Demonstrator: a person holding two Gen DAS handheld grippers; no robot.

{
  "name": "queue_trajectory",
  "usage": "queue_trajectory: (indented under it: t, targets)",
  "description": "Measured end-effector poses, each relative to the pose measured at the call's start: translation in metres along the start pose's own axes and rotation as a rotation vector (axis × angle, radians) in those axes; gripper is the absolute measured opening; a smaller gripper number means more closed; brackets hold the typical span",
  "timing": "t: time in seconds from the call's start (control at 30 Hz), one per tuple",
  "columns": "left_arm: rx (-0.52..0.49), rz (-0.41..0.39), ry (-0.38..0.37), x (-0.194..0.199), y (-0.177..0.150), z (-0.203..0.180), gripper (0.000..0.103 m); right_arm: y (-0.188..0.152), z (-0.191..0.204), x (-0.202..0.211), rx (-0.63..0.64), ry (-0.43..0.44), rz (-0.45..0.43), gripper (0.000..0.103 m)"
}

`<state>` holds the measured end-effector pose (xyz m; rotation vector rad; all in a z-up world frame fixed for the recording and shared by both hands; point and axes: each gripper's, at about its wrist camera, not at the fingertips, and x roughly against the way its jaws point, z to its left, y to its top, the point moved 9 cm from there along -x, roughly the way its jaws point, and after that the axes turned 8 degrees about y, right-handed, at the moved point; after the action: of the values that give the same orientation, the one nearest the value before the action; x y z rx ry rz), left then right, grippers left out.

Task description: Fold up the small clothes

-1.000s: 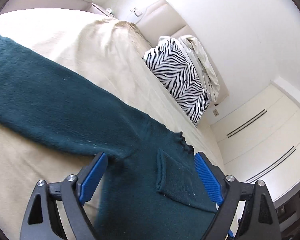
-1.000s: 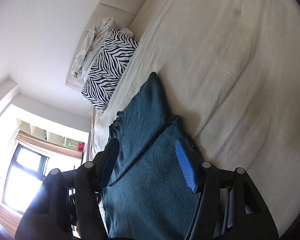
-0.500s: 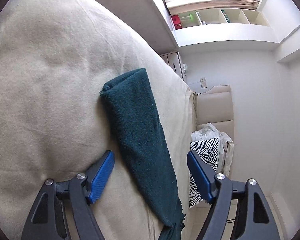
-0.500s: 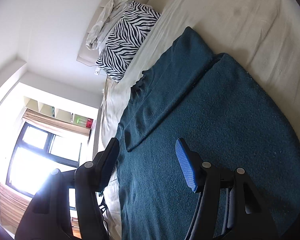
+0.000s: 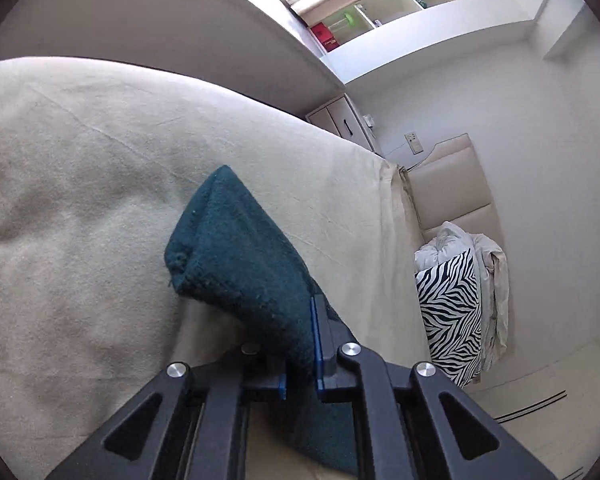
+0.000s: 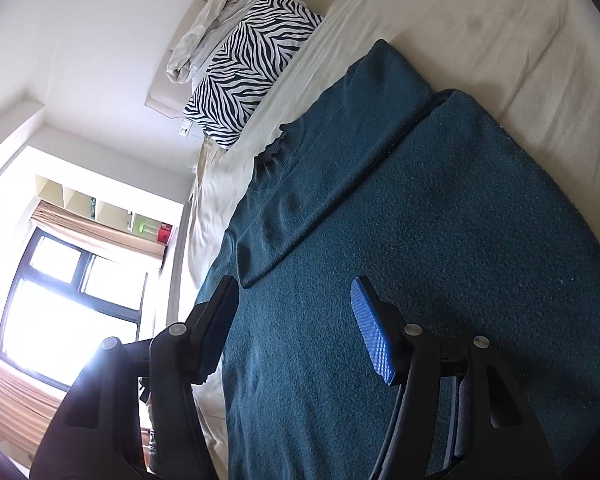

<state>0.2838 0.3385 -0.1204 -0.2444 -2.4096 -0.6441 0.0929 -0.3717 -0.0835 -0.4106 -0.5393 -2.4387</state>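
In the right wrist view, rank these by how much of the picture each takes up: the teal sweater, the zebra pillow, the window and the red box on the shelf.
1. teal sweater, though it lies nearest the camera.
2. window.
3. zebra pillow, not far behind the window.
4. red box, tiny.

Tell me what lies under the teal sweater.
Under the teal sweater lies the beige bedsheet, seen around its edges. One sleeve is already folded onto its body. Whatever sits directly beneath the knit is covered.
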Motion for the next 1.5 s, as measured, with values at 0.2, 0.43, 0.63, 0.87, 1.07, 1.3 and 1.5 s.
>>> queue_trajectory:
  t: [0.2, 0.43, 0.63, 0.87, 1.07, 1.3, 1.5]
  targets:
    - [-0.938, -0.073, 0.034, 0.015, -0.152, -0.157, 0.011, -0.001, 0.014, -0.036, 0.027, 0.003, 0.060, 0.058]
    - [-1.362, -0.084, 0.083, 0.006, -0.271, -0.161, 0.012, -0.016, 0.067, -0.140, 0.119, 0.054, 0.266, 0.058]
    - [-1.326, -0.140, 0.123, 0.013, -0.260, -0.154, 0.015, -0.050, 0.104, -0.238, -0.069, 0.214, 0.452, 0.058]
    - [-1.357, -0.167, 0.109, 0.017, -0.266, -0.159, 0.015, -0.079, 0.115, -0.312, -0.231, 0.274, 0.549, 0.058]
    - [-1.336, -0.157, 0.076, 0.022, -0.264, -0.163, 0.016, -0.092, 0.115, -0.339, -0.139, 0.208, 0.593, 0.019]
    - [-1.194, -0.078, -0.055, 0.035, -0.258, -0.166, 0.070, -0.029, 0.134, -0.303, 0.044, 0.153, 0.459, 0.007]
    - [-1.081, -0.031, -0.125, 0.041, -0.245, -0.166, 0.070, 0.046, 0.119, -0.248, 0.199, 0.008, 0.382, 0.007]
